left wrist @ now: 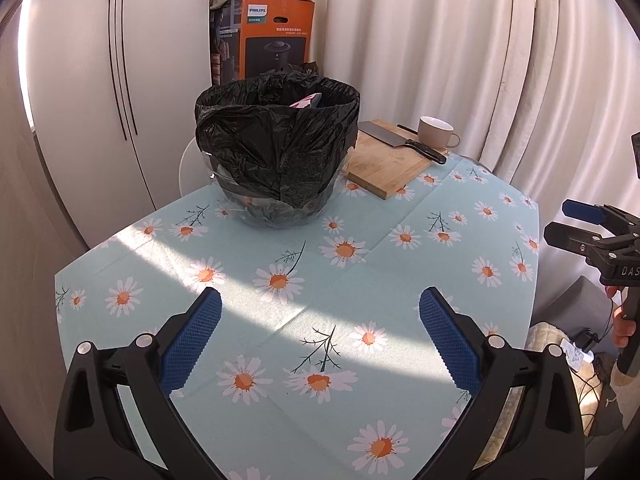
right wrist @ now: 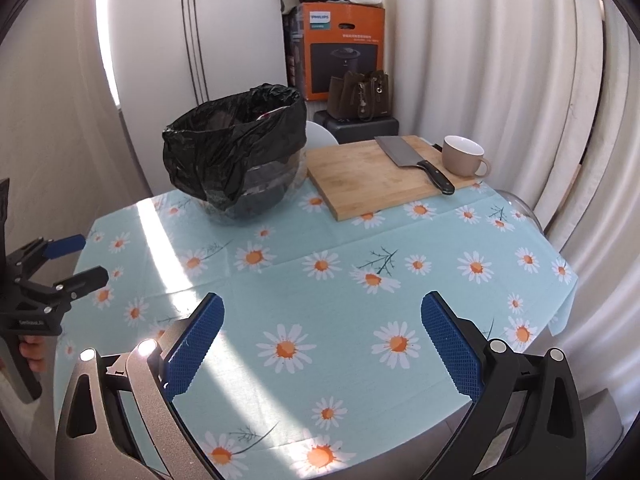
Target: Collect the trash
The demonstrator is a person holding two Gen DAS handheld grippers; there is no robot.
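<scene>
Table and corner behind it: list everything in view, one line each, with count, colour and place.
bin: one, clear, far left of table
bin bag: one, black, lining the bin
cutting board: one, wooden, right of bin
cleaver: one, steel with black handle, on the board
mug: one, beige, by the board's far right corner
tablecloth: one, pale blue with daisies, covering table
Philips box: one, orange, corner behind table
handbag: one, brown, before the box
curtain: white, right
left hand-held gripper: open
right hand-held gripper: open
</scene>
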